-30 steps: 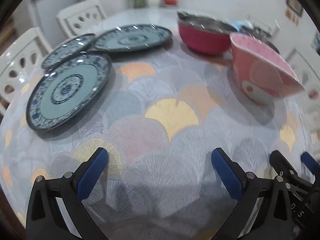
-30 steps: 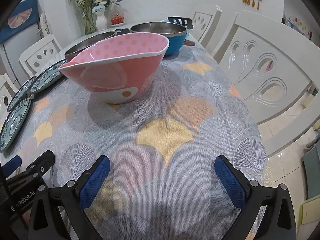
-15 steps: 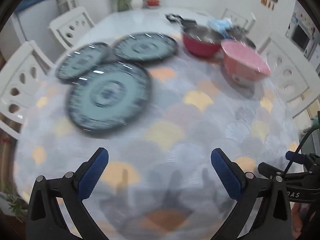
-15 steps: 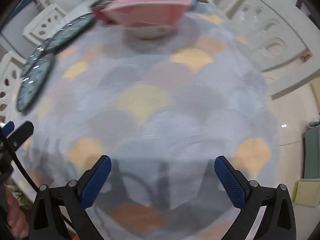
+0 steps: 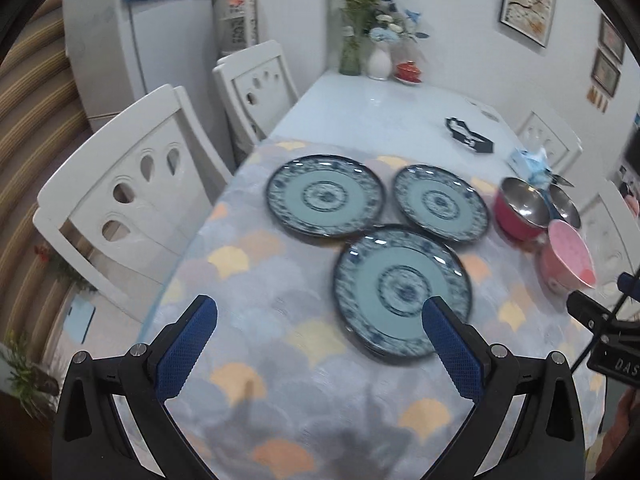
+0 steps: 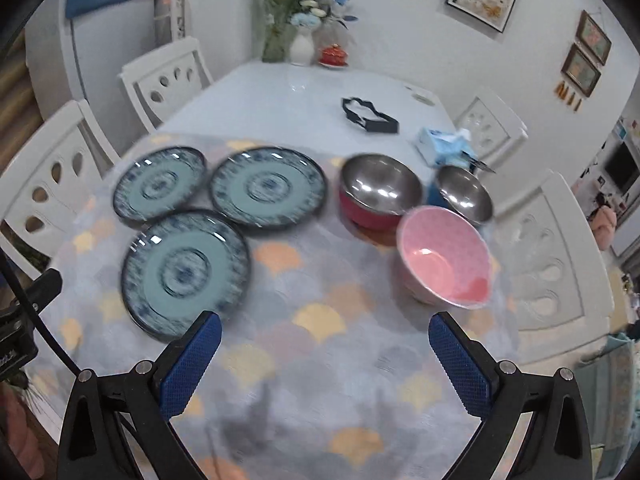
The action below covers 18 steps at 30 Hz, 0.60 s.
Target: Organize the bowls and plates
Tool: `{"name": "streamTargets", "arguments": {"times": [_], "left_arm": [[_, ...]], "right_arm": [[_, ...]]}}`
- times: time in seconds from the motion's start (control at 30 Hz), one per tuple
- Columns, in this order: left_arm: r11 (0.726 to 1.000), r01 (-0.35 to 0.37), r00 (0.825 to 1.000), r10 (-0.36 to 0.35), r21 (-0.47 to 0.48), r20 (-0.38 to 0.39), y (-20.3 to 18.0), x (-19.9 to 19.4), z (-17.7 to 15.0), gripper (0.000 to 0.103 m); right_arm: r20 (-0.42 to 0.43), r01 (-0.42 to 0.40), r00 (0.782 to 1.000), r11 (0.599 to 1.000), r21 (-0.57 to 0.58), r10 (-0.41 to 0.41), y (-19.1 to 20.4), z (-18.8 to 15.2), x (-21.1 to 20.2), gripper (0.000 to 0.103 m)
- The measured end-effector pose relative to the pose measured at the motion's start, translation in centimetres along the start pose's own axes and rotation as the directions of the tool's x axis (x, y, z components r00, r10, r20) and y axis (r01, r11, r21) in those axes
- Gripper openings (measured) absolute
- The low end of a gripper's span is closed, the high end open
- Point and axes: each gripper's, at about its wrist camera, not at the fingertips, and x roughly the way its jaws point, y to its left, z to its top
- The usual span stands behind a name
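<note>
Blue-padded left gripper (image 5: 320,330): jaws wide apart, holding nothing, raised above the near edge of the table (image 5: 360,92). Right gripper (image 6: 325,338): likewise spread and empty, hovering over the same edge; both look poised to choose a first piece, as nothing is yet stacked.

Patterned cloth (image 6: 320,352): covers the near half of the table, carrying all the crockery.

Nearest plate (image 5: 402,292): blue-green, flat on the cloth toward the left edge, its far rim touching or slightly overlapping the two plates behind; a likely first pick.

Left plate (image 5: 325,196), right plate (image 5: 440,203): side by side behind it.

Pink bowl (image 6: 446,255): upright near the right edge, leaning a little.

Red bowl (image 6: 379,190), blue bowl (image 6: 463,192): steel-lined, just behind the pink one, close together.

Tissue pack (image 6: 442,146), black strap (image 6: 370,117): bare far half.

Vase (image 6: 301,46): far edge.
</note>
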Motion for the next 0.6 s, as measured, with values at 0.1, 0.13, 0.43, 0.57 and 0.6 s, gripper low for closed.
{"name": "streamTargets", "arguments": {"times": [0.1, 0.13, 0.43, 0.57, 0.6], "left_arm": [[1.000, 0.002, 1.000, -0.002, -0.009, -0.020, 1.7, 1.7, 1.0, 0.103], [1.000, 0.007, 1.000, -0.008, -0.010, -0.024, 2.0, 2.2, 1.1, 0.103], [0.986, 0.158, 0.977, -0.150, 0.044, -0.150, 2.8, 7.4, 2.4, 0.101], [0.974, 0.215, 0.959, -0.198, 0.068, -0.204, 1.8, 9.4, 2.4, 0.100], [0.971, 0.230, 0.954, -0.210, 0.070, -0.216, 1.5, 10.0, 2.5, 0.099]], "right_arm": [[0.044, -0.014, 0.999, 1.000, 0.017, 0.013, 1.2, 0.6, -0.2, 0.103], [0.069, -0.038, 0.997, 0.999, 0.033, 0.036, 1.4, 0.9, -0.1, 0.103], [-0.079, -0.221, 0.968, 0.959, 0.179, 0.238, 1.8, 1.7, 5.9, 0.102], [-0.113, -0.227, 0.960, 0.950, 0.215, 0.255, 1.6, 2.0, 7.9, 0.101], [-0.120, -0.224, 0.960, 0.949, 0.220, 0.254, 1.6, 2.1, 8.3, 0.098]]}}
